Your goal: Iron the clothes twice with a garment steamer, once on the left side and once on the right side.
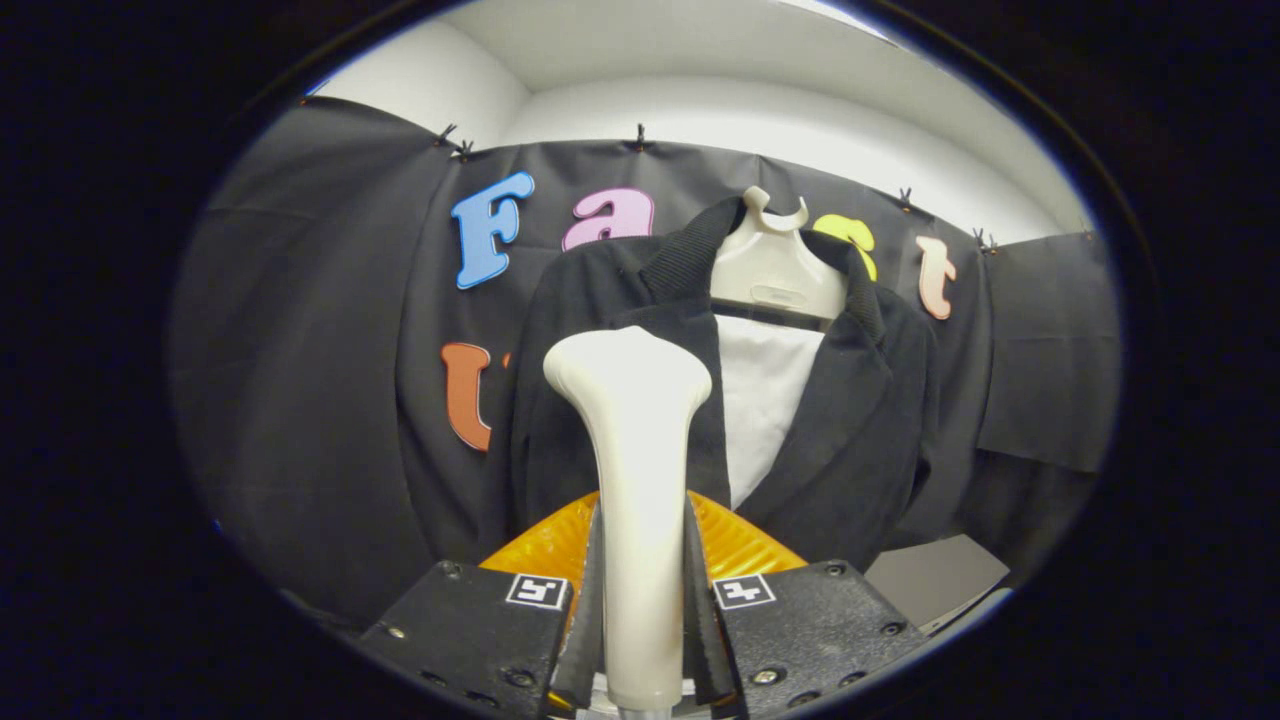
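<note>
A cream-white garment steamer [636, 470] stands upright between the two black fingers [590, 600], and my gripper [640, 610] is shut on its handle. Its wide head rises in front of the left half of a dark jacket [860, 430]. The jacket hangs open on a cream hanger [772, 265] against the booth's black wall, showing a white lining or shirt [765, 400] in the middle. Whether the steamer head touches the cloth cannot be told. An orange ribbed part [745, 545] sits just behind the fingers.
The black cloth wall [320, 400] spreads to both sides of the jacket. A grey surface [935, 575] shows low down on the right, below the jacket's hem. White walls and ceiling [700, 60] lie above the cloth.
</note>
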`<action>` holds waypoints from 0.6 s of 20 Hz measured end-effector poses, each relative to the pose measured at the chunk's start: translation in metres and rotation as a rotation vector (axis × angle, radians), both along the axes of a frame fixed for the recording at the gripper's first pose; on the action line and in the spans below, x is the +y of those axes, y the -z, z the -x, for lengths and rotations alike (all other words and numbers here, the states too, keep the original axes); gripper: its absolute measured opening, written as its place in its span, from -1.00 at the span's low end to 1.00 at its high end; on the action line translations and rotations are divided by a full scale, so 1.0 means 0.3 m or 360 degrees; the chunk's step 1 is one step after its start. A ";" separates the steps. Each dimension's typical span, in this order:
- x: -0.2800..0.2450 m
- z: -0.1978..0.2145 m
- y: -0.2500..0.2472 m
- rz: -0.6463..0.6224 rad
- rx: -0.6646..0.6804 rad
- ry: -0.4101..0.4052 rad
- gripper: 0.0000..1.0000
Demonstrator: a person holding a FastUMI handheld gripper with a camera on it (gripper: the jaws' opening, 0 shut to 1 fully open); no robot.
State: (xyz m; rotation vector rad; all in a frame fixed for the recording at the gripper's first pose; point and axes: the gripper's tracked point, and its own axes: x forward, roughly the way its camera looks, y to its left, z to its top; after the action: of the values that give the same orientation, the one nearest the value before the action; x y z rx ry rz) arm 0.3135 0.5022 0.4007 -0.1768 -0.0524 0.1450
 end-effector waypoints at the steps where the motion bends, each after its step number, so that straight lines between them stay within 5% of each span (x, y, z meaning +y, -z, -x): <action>1: 0.003 0.003 0.018 0.0003 0.0011 -0.0001 -0.21; 12: -0.029 0.028 0.239 0.0060 0.0144 0.0033 -0.20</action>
State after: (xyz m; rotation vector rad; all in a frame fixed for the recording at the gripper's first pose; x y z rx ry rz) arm 0.3051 0.4936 0.3289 -0.2084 0.0425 0.1330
